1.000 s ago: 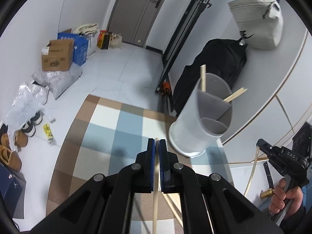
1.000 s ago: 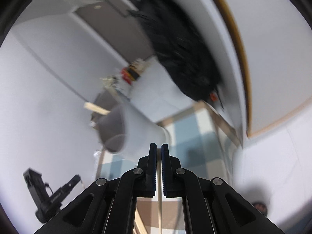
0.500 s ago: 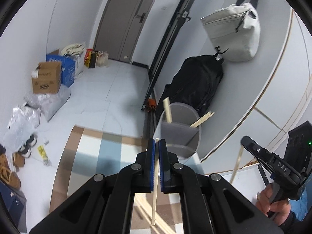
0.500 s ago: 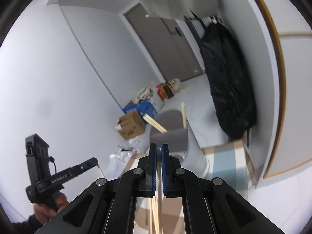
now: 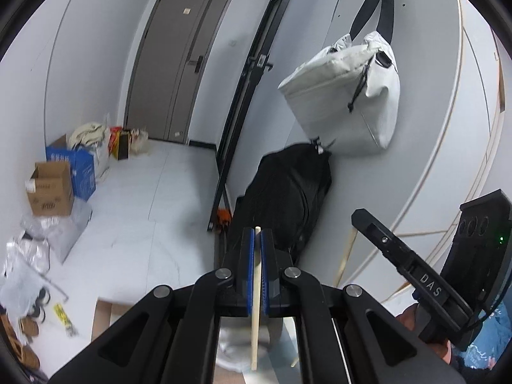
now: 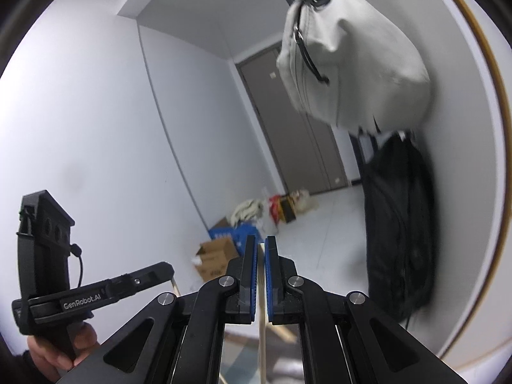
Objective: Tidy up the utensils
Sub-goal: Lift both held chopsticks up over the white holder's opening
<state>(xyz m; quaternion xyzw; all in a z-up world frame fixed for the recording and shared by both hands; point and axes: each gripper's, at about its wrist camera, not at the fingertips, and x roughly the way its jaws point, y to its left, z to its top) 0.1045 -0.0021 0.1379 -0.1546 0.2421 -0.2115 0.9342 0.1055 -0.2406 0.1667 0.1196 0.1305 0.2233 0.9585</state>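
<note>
The left gripper (image 5: 256, 240) has its jaws clenched on a chopstick (image 5: 255, 326) that hangs down between the blue pads. The right gripper (image 6: 260, 249) likewise grips a chopstick (image 6: 262, 345) running down below its jaws. A grey bag (image 5: 345, 96) hangs above both.

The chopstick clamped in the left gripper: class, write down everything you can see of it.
The chopstick is a thin, straight, pale stick that looks like wood or bamboo. It stands nearly upright between the blue pads of the left gripper, which is shut on it. Its blunt top end pokes just above the fingertips; the rest hangs below the jaws, free end unsupported. Nothing else touches it.
</note>
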